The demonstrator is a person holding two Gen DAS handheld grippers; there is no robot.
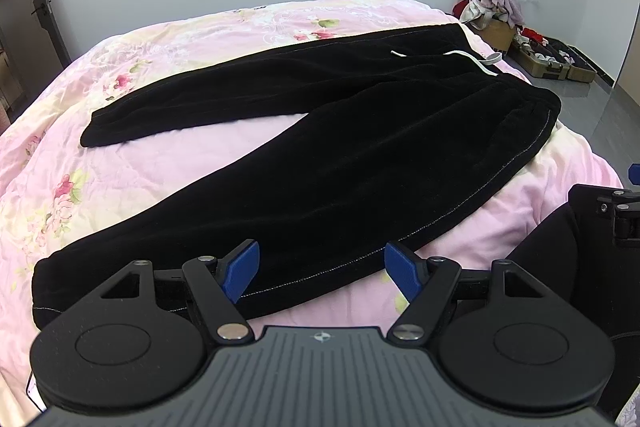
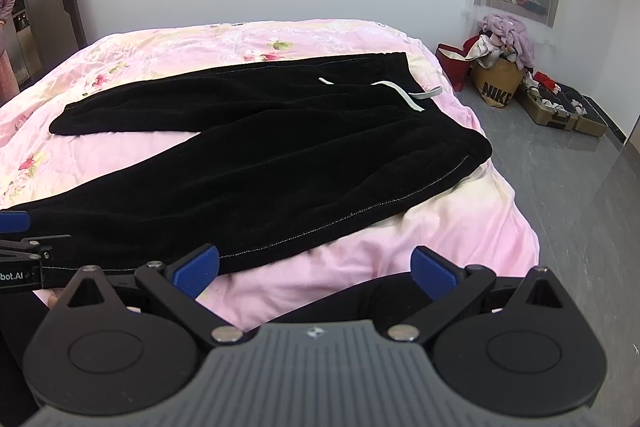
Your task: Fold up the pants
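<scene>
Bed: a wide bed under a pink floral quilted cover, soft and lightly rumpled; it carries everything.
Pants: black plush velvet-like pants lie flat across the bed, legs spread in a V, waistband to the right, cuffs to the left, pale stitching along the near outer seam.
Progress: by my reading no fold is made yet; the legs still have to be brought together, then folded along their length.
Drawstring: a thin white cord rests loose at the waistband.
Left gripper: blue-padded jaws apart, empty, poised over the near leg's seam.
Right gripper: jaws apart, empty, at the near bed edge just beside the same leg.
</scene>
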